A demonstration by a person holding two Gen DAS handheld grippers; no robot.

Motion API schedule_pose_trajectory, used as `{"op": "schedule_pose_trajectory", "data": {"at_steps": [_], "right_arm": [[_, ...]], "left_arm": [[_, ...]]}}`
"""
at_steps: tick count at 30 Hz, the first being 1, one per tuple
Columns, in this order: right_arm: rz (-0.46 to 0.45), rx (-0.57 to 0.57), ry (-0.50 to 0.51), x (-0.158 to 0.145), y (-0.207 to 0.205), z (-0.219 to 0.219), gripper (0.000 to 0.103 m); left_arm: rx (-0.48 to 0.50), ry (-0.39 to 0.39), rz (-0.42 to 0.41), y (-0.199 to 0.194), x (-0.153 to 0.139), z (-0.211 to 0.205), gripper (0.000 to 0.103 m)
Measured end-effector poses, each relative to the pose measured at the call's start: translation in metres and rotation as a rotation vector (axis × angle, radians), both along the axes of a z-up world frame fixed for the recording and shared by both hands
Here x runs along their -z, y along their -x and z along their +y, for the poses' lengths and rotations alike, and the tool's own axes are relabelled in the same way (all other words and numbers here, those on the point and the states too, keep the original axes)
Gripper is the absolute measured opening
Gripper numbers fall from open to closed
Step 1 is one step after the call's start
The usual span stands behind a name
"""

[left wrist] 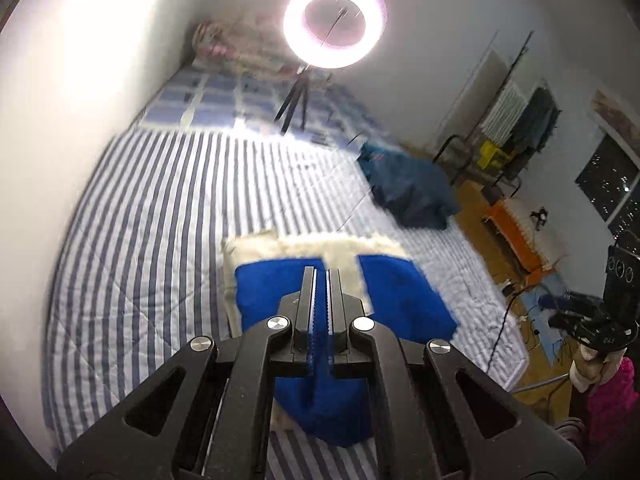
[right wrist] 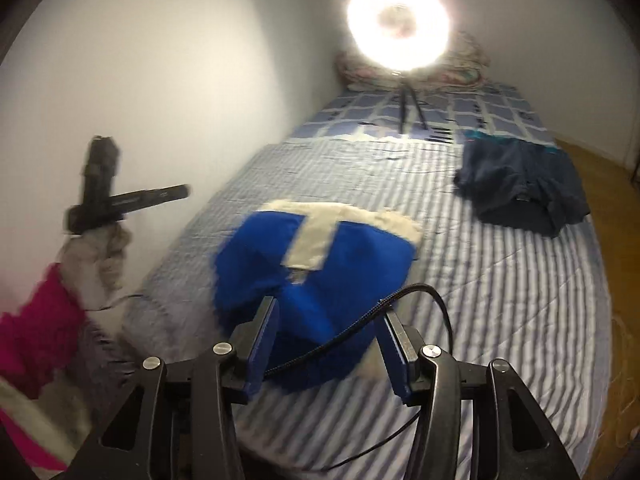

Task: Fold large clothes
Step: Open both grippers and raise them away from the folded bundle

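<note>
We work on the bed (right wrist: 500, 300), its flat quilt giving folding room. The blue garment (right wrist: 320, 264) lies bunched at the near middle. Our left gripper (left wrist: 322, 280) is nearly closed, apparently empty; our right gripper (right wrist: 328, 320) gapes wide above it, empty.

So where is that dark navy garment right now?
The crumpled dark navy garment lies on the striped bed's right edge, beyond the blue-and-cream folded garment, short of the ring light.

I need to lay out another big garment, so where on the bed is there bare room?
Bare striped quilt lies between the blue-and-cream folded garment and the crumpled dark navy garment, and along the wall side. It is crowded around the ring light tripod.
</note>
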State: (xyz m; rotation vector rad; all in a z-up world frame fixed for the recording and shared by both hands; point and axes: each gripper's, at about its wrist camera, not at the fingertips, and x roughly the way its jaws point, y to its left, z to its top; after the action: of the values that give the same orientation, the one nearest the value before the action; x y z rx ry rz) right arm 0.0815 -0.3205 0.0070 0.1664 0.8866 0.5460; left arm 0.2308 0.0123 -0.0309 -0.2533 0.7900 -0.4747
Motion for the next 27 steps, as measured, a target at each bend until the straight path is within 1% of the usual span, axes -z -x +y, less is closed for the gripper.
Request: {"op": "schedule_pose_trajectory", "data": {"at_steps": [3,4,5,6,8,9,10,11,12,14,15,16,17,18,19,20,21,22,23,25,27], "right_arm": [[0.077,-0.104,-0.179,-0.022,0.029,0.003,0.053],[0.114,-0.14,-0.208,-0.027,0.039,0.008,0.053],[0.128,-0.158,-0.201,-0.032,0.048,0.013,0.053],[0.131,-0.187,-0.173,-0.039,0.061,0.022,0.053],[0.106,-0.256,-0.112,-0.055,0.089,0.039,0.053],[0.09,-0.284,-0.091,-0.063,0.102,0.046,0.053],[0.08,-0.315,-0.084,-0.071,0.116,0.054,0.053],[0.066,-0.334,-0.079,-0.079,0.127,0.059,0.053],[0.046,-0.354,-0.071,-0.088,0.139,0.065,0.053],[0.002,-0.422,-0.073,-0.104,0.16,0.073,0.053],[-0.02,-0.466,-0.063,-0.108,0.17,0.077,0.053],[-0.018,-0.501,-0.029,-0.106,0.177,0.083,0.053],[0.012,-0.52,-0.004,-0.098,0.178,0.085,0.054],[0.076,-0.536,0.021,-0.083,0.176,0.087,0.054],[0.146,-0.536,0.08,-0.062,0.172,0.088,0.054],[0.196,-0.526,0.159,-0.042,0.168,0.086,0.054],[0.253,-0.511,0.261,-0.018,0.163,0.081,0.054],[0.314,-0.476,0.353,0.007,0.157,0.072,0.054],[0.375,-0.432,0.399,0.025,0.151,0.062,0.054],[0.524,-0.316,0.438,0.059,0.136,0.03,0.049],[0.565,-0.222,0.42,0.065,0.127,0.006,0.048]], "left_arm": [[0.012,0.026,-0.039,0.025,-0.029,0.005,0.002],[0.015,0.026,-0.052,0.031,-0.039,0.005,0.003],[0.016,0.031,-0.083,0.044,-0.055,0.007,0.003],[0.02,0.035,-0.116,0.055,-0.068,0.008,0.003],[0.019,0.043,-0.17,0.079,-0.095,0.011,0.005],[0.02,0.049,-0.194,0.09,-0.109,0.013,0.009],[0.02,0.052,-0.215,0.101,-0.122,0.014,0.018],[0.025,0.054,-0.239,0.114,-0.135,0.017,0.021],[0.032,0.052,-0.269,0.126,-0.148,0.019,0.024],[0.043,0.038,-0.332,0.15,-0.172,0.022,0.025],[0.047,0.036,-0.358,0.16,-0.179,0.023,0.029],[0.052,0.036,-0.376,0.166,-0.183,0.024,0.039],[0.055,0.035,-0.385,0.17,-0.185,0.024,0.043],[0.052,0.034,-0.387,0.171,-0.182,0.025,0.045],[0.047,0.031,-0.375,0.169,-0.177,0.025,0.045],[0.047,0.035,-0.35,0.165,-0.17,0.025,0.045],[0.047,0.043,-0.322,0.16,-0.162,0.025,0.046],[0.042,0.047,-0.294,0.154,-0.153,0.024,0.045],[0.036,0.048,-0.275,0.149,-0.147,0.025,0.045],[0.021,0.049,-0.228,0.137,-0.129,0.024,0.045],[0.024,0.042,-0.201,0.129,-0.116,0.02,0.045]]}}
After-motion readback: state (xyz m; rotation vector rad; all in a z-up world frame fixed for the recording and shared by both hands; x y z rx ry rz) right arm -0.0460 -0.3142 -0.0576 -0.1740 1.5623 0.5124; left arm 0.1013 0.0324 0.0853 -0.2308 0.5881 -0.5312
